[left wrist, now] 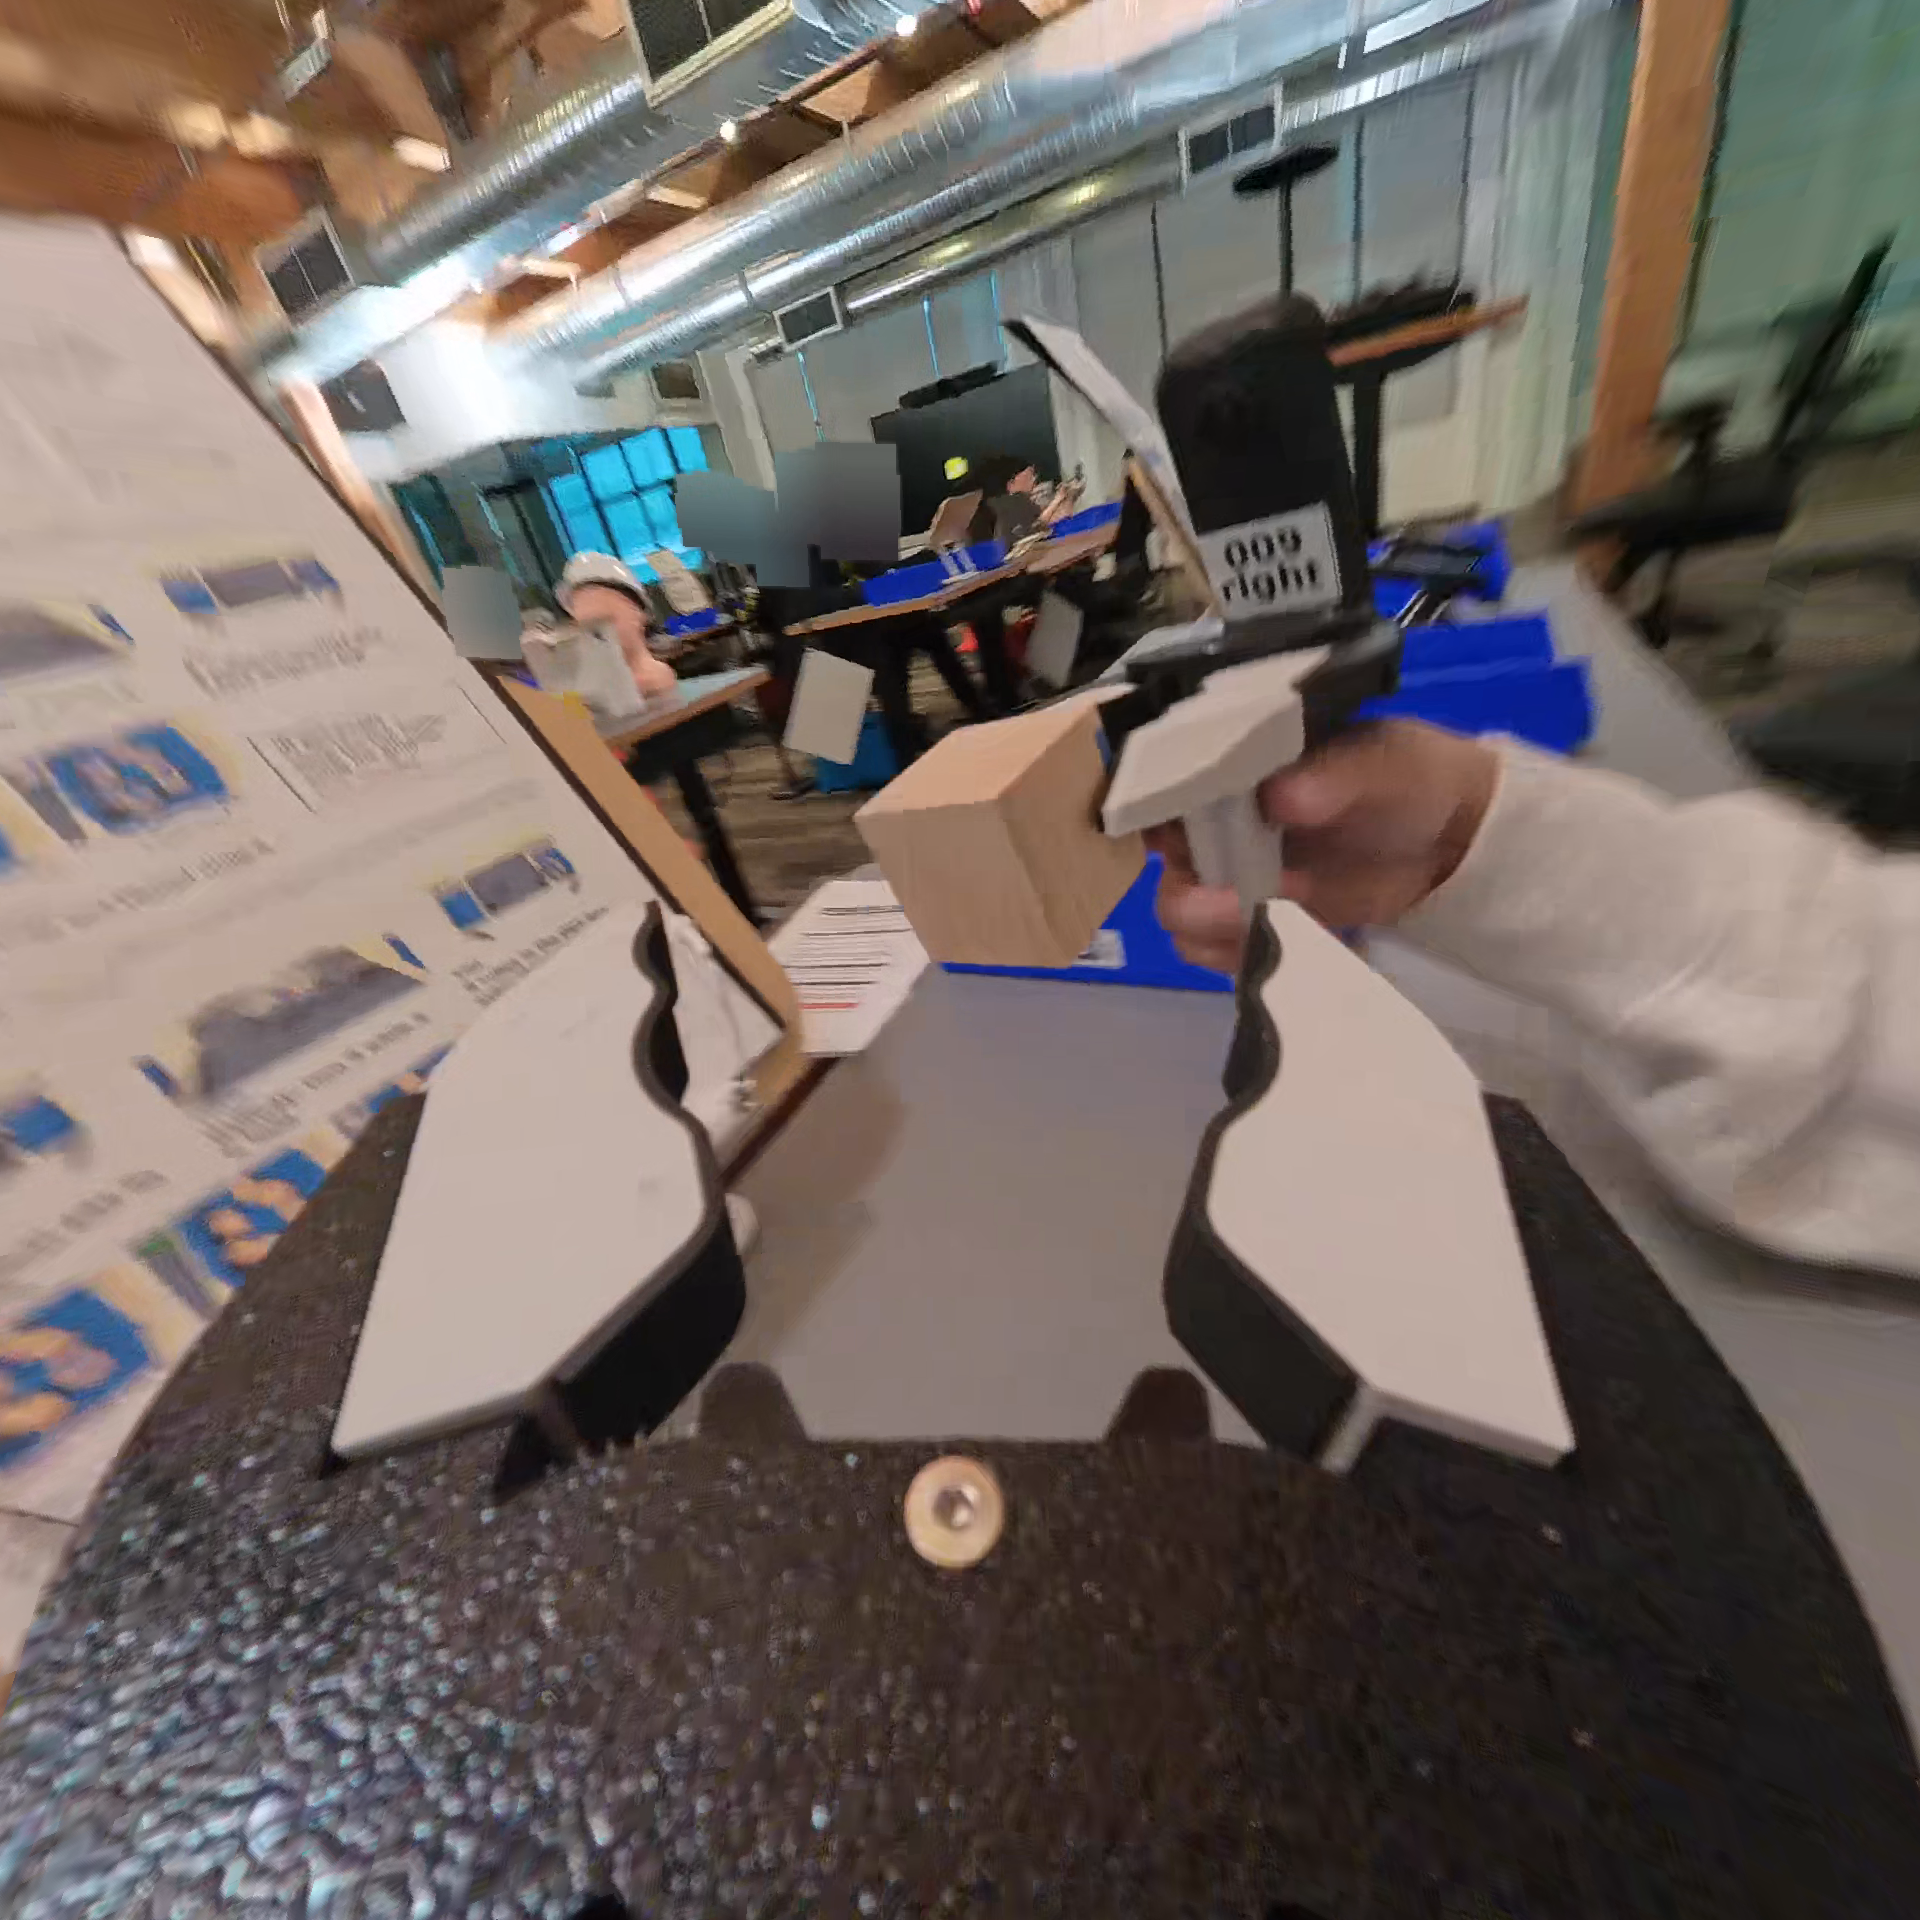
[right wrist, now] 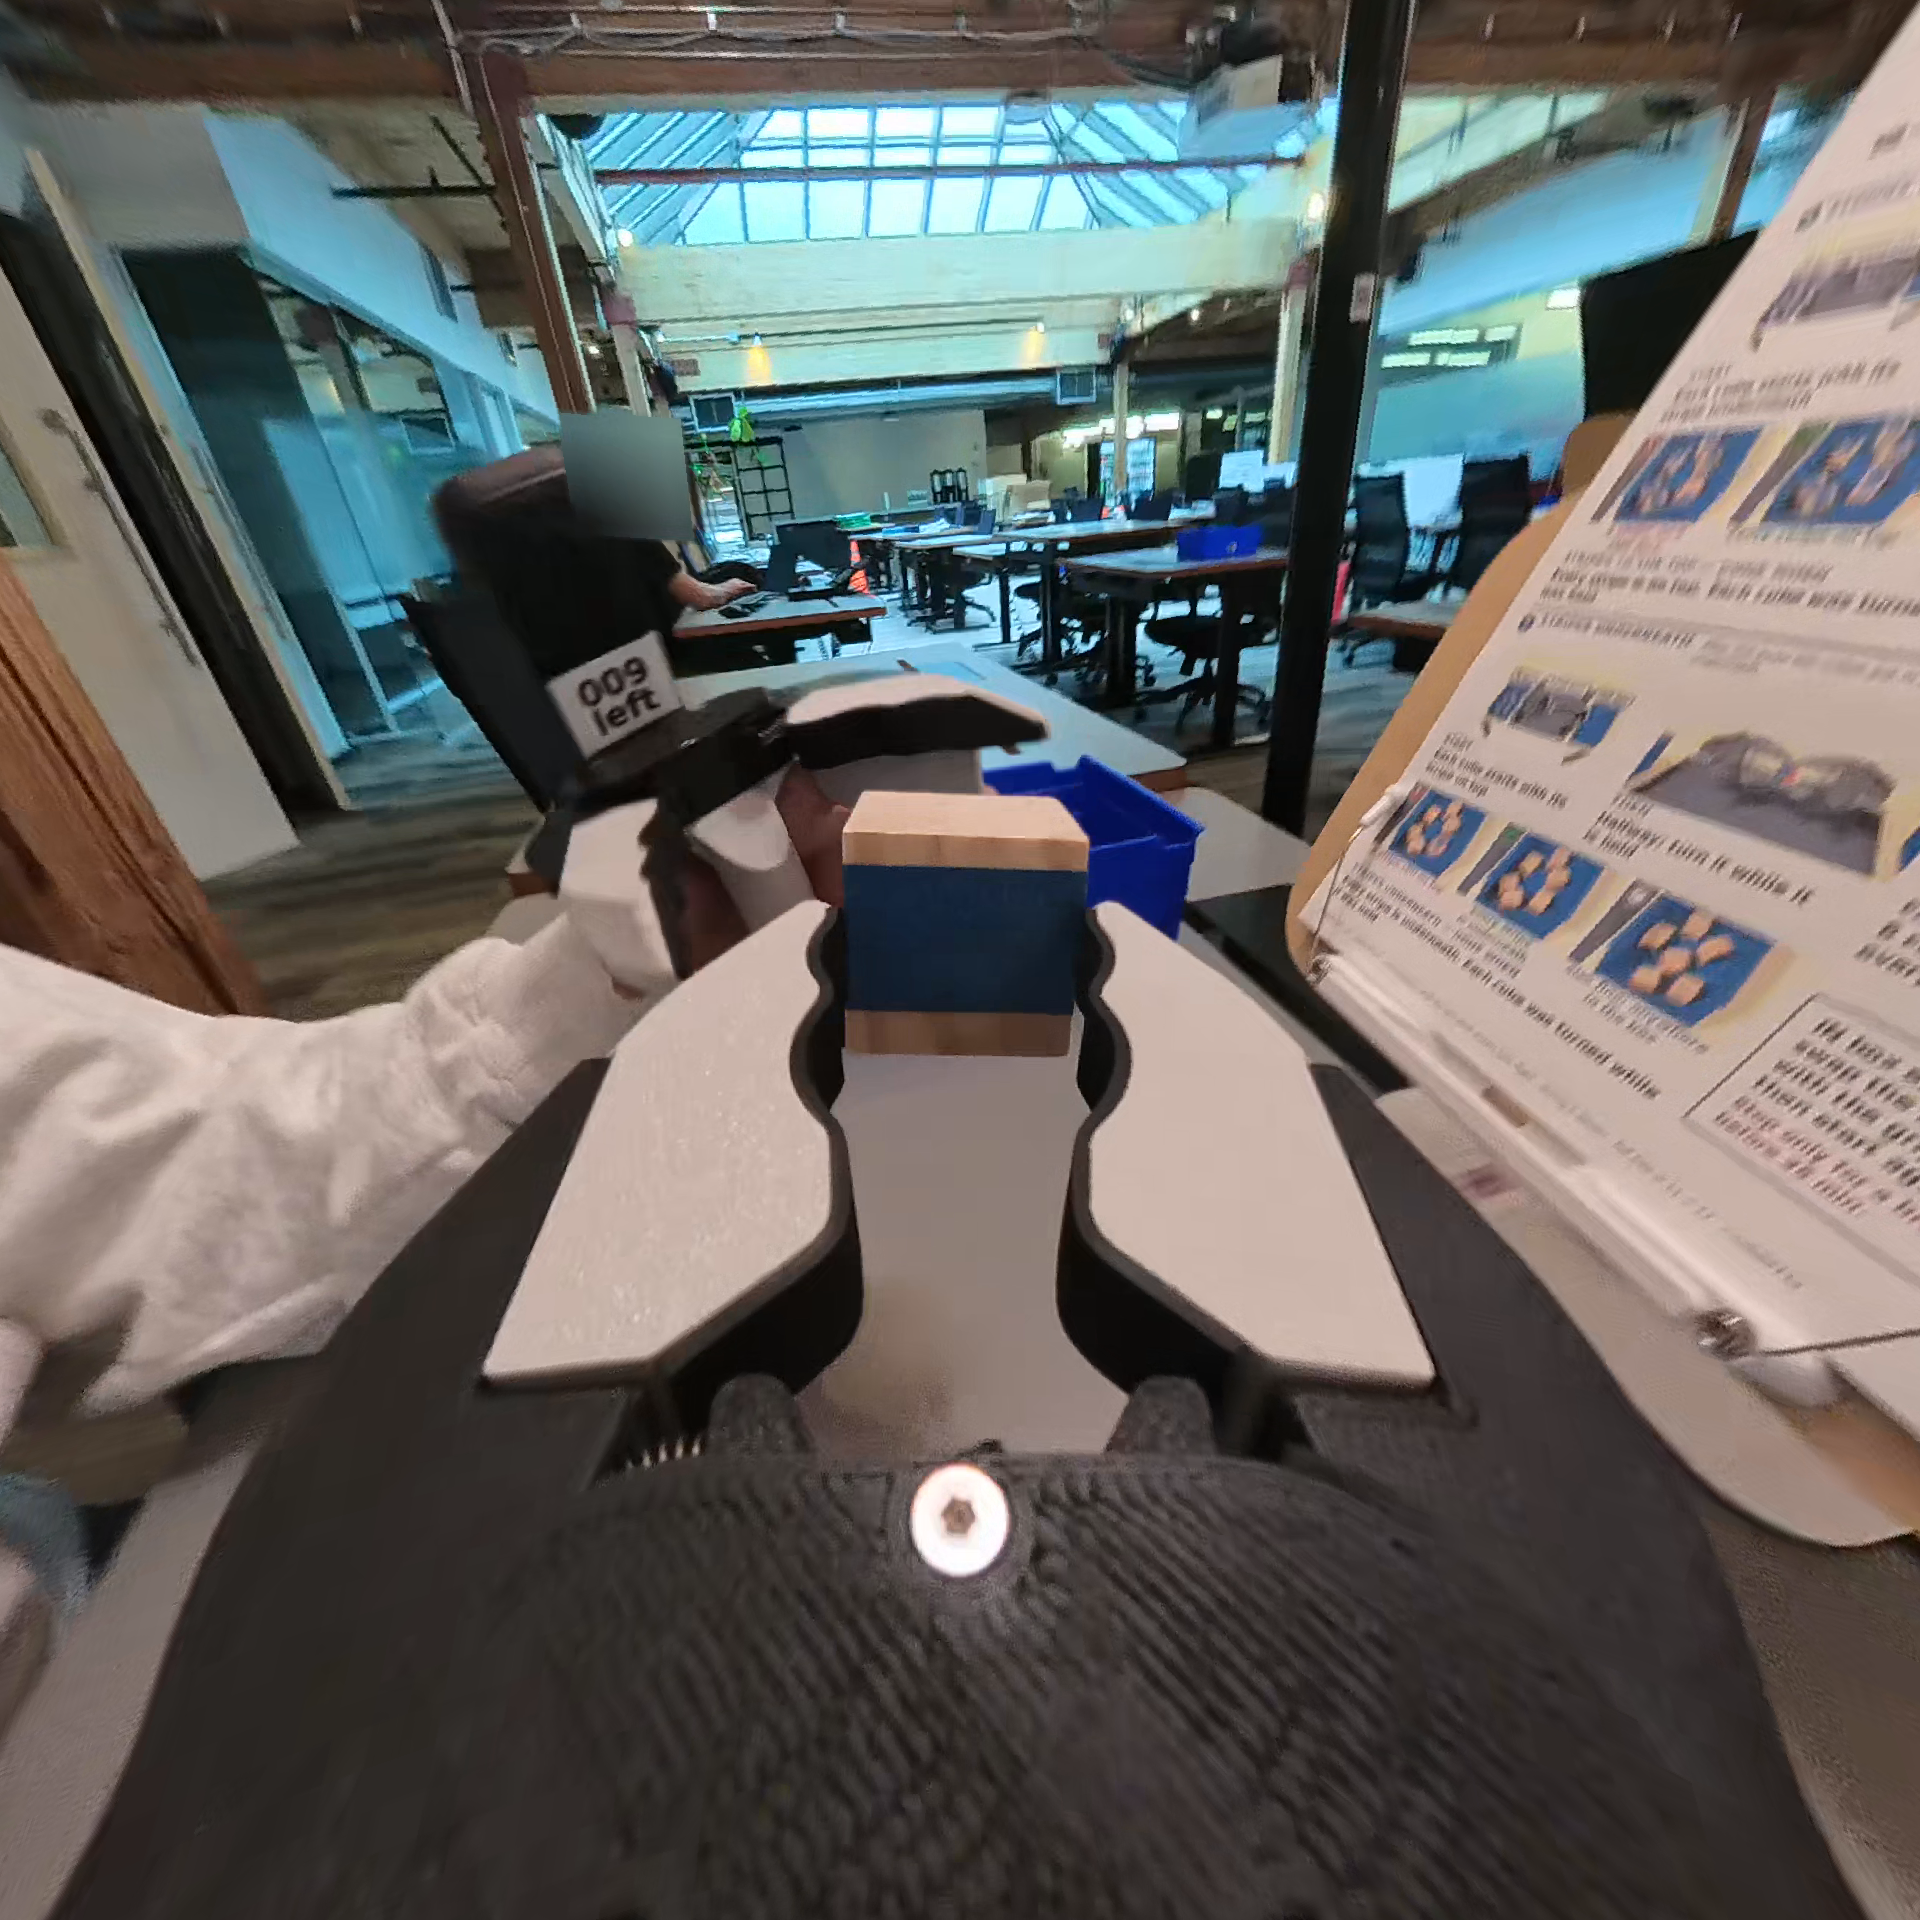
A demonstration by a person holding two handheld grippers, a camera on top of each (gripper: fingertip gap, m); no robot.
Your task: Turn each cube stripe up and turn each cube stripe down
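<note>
Above the grey counter [left wrist: 987,1195], the right tongs [right wrist: 961,961] grip a wooden cube [right wrist: 961,925], lifted clear of the surface. Seen from the right wrist view, the cube sits pinched between the two fingertips, upright, with a wide blue stripe across the face toward the camera and bare pale wood above and below it. From the left wrist view the same cube [left wrist: 997,842] shows only plain wood faces, tilted, held by the right tongs [left wrist: 1101,790] in a hand [left wrist: 1340,831] with a white sleeve. The left tongs [left wrist: 951,997] hang with jaws spread wide and nothing between them, pointing toward the cube. In the right wrist view the left tongs [right wrist: 717,831] hover just beyond the cube, to its left. Each tool carries a small white label with black writing. An instruction sheet [right wrist: 1662,779] with photos stands propped on the counter, and a blue bin [right wrist: 1132,831] sits behind the cube.
</note>
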